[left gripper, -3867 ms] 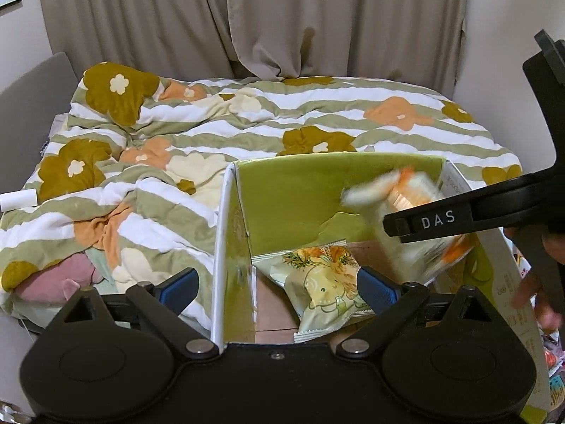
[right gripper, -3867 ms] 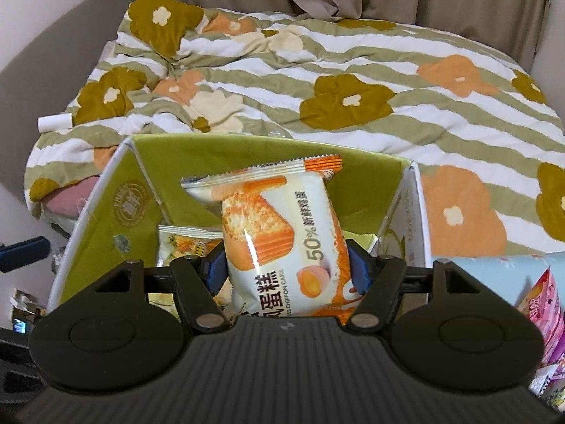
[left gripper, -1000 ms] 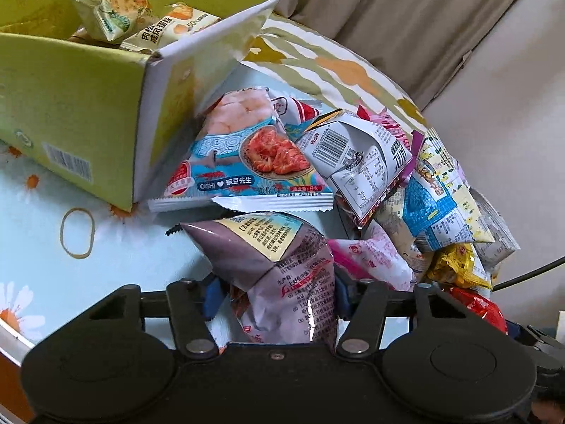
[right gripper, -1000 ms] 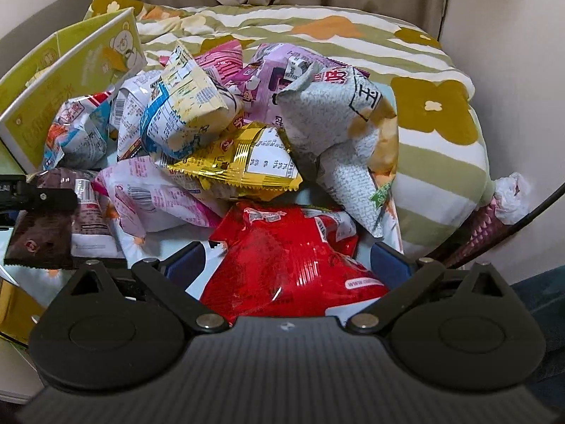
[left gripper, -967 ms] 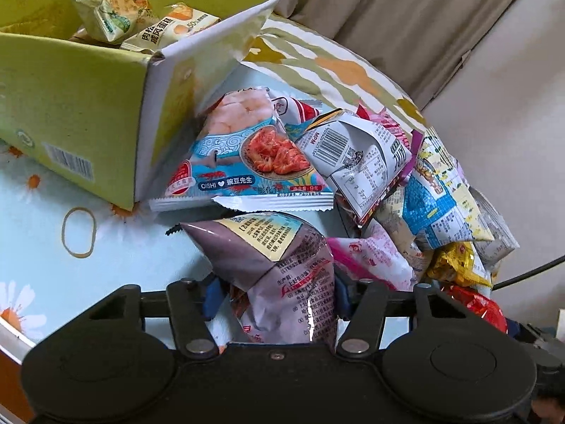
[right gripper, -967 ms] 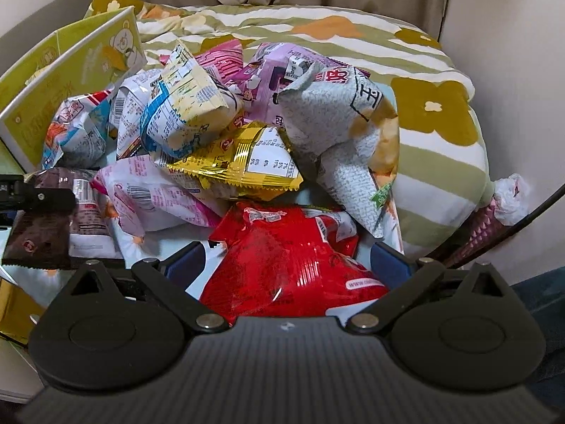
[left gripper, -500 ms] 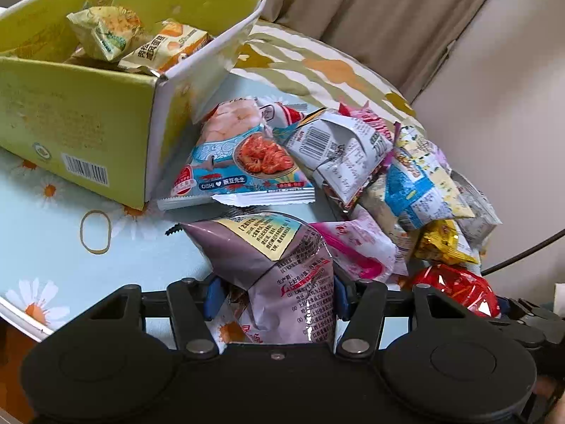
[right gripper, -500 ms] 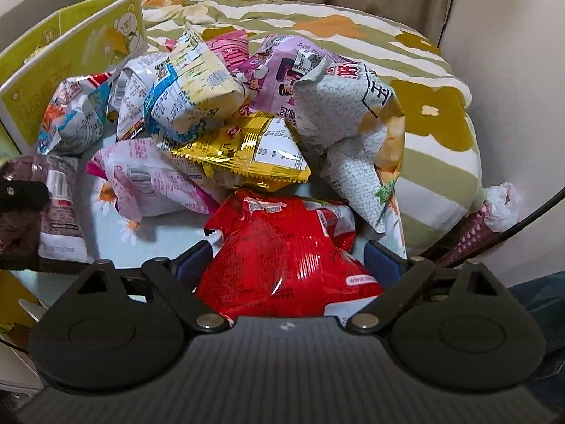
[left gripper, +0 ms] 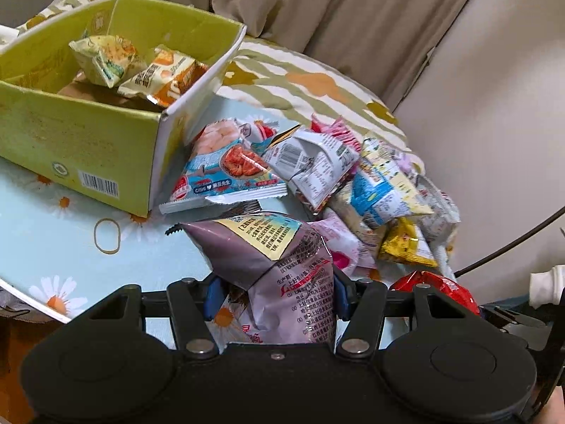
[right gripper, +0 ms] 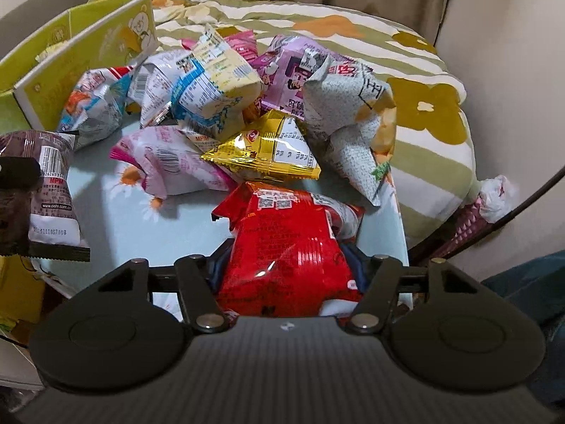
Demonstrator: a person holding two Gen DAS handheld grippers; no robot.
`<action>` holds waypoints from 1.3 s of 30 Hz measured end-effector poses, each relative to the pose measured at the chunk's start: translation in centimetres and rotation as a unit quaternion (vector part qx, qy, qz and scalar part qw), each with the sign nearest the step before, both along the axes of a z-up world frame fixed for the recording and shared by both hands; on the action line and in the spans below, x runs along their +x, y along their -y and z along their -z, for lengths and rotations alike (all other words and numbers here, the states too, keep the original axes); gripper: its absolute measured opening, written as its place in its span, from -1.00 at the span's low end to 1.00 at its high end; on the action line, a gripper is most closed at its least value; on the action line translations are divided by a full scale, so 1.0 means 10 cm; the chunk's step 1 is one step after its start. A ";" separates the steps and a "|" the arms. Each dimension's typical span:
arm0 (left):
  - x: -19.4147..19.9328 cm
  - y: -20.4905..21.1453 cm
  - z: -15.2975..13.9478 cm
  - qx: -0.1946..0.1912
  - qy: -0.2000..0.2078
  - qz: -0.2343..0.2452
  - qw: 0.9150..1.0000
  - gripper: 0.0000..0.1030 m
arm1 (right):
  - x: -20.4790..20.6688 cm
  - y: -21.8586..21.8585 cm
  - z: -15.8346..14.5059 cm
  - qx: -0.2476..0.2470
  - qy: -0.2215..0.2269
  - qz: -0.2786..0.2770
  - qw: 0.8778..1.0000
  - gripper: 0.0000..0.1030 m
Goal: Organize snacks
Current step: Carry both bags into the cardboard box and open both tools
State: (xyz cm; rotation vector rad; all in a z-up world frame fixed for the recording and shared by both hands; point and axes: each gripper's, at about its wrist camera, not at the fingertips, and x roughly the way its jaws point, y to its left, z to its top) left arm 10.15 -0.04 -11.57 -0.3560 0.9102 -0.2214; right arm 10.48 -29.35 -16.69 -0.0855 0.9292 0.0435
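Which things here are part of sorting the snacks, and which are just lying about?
Part of the job:
- green box with two packets already in it
- purple packet shut in the left tool
- red packet, on which the right tool has just closed
- pile of snack packets on the table

Lying about:
- flowered blanket
- curtain
- black cable

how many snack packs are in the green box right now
2: a pale green pack at the back and an orange cake pack beside it in the green box; others may lie hidden beneath.
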 end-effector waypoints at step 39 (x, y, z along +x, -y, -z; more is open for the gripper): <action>1.66 -2.20 -0.55 0.062 0.030 0.027 0.997 0.21 | 1.51 -2.73 -1.37 0.075 0.106 -0.080 0.988 0.47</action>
